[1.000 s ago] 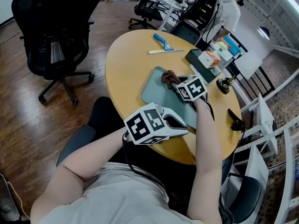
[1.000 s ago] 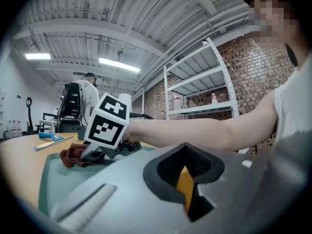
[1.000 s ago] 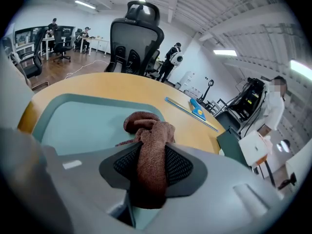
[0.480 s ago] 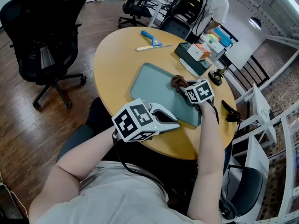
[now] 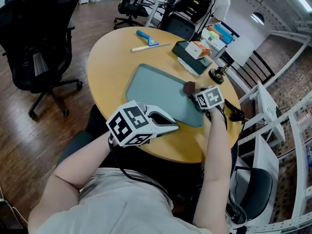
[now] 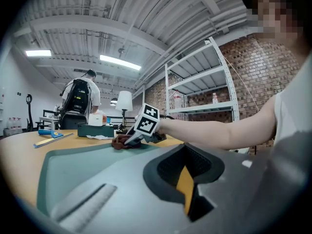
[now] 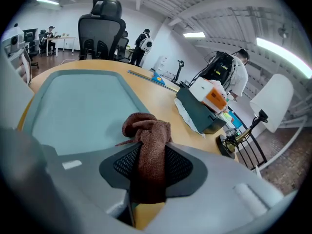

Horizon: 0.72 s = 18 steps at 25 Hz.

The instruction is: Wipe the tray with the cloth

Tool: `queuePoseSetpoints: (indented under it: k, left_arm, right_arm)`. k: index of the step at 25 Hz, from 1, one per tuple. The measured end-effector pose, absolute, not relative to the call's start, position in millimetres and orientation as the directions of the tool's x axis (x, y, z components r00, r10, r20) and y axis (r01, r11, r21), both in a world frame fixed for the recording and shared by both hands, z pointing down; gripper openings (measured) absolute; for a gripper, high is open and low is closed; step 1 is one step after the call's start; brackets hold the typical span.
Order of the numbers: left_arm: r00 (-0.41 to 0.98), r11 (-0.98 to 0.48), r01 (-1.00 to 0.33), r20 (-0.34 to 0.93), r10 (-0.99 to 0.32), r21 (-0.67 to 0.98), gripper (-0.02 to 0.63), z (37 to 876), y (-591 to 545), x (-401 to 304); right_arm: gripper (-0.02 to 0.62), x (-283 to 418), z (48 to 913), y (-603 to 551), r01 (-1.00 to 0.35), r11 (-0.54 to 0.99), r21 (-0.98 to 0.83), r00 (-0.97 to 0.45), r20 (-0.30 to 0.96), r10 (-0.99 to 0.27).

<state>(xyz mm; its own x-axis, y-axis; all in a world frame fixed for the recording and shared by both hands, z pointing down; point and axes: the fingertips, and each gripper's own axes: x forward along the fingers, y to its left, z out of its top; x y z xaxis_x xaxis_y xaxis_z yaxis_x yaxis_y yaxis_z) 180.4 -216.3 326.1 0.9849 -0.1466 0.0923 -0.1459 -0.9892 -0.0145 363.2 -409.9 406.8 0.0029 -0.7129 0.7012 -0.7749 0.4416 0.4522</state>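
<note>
A teal tray (image 5: 156,94) lies on the round wooden table. A brown cloth (image 5: 189,87) rests at the tray's far right corner, bunched up. My right gripper (image 5: 195,93) is shut on the cloth (image 7: 148,135), which hangs between its jaws (image 7: 148,177) over the tray (image 7: 78,106). My left gripper (image 5: 170,126) hovers at the tray's near edge with its jaws together and nothing in them. From the left gripper view, the right gripper (image 6: 127,140) presses the cloth (image 6: 124,142) on the far side of the tray (image 6: 73,165).
A dark green box (image 5: 192,52) with an orange-and-white carton stands behind the tray, next to a small desk lamp (image 5: 217,73). A blue scraper (image 5: 146,37) and a ruler (image 5: 150,47) lie at the table's far side. A black office chair (image 5: 39,33) stands to the left.
My right gripper has dragged the cloth from the tray's far left part across to its far right corner. The left gripper has stayed at the near edge.
</note>
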Motion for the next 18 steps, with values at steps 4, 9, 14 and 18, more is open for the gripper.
queuePoseSetpoints:
  k: [4, 9, 14, 18]
  left_arm:
    - [0.984, -0.989, -0.147, 0.096, -0.147, -0.009, 0.322, 327, -217, 182]
    - [0.985, -0.989, -0.146, 0.096, -0.146, -0.011, 0.322, 326, -217, 181]
    - [0.984, -0.989, -0.148, 0.099, -0.148, -0.007, 0.322, 327, -219, 182]
    - [0.984, -0.989, -0.147, 0.105, -0.147, -0.004, 0.322, 328, -218, 185]
  right_arm:
    - [0.132, 367, 407, -404, -0.75, 0.438, 0.495, 0.031, 0.689, -0.725]
    - [0.132, 348, 406, -393, -0.713, 0.492, 0.5, -0.007, 0.697, -0.717]
    - [0.131, 304, 410, -395, -0.629, 0.601, 0.493, -0.106, 0.711, -0.695]
    - [0.13, 269, 410, -402, -0.561, 0.662, 0.497, -0.171, 0.713, -0.68]
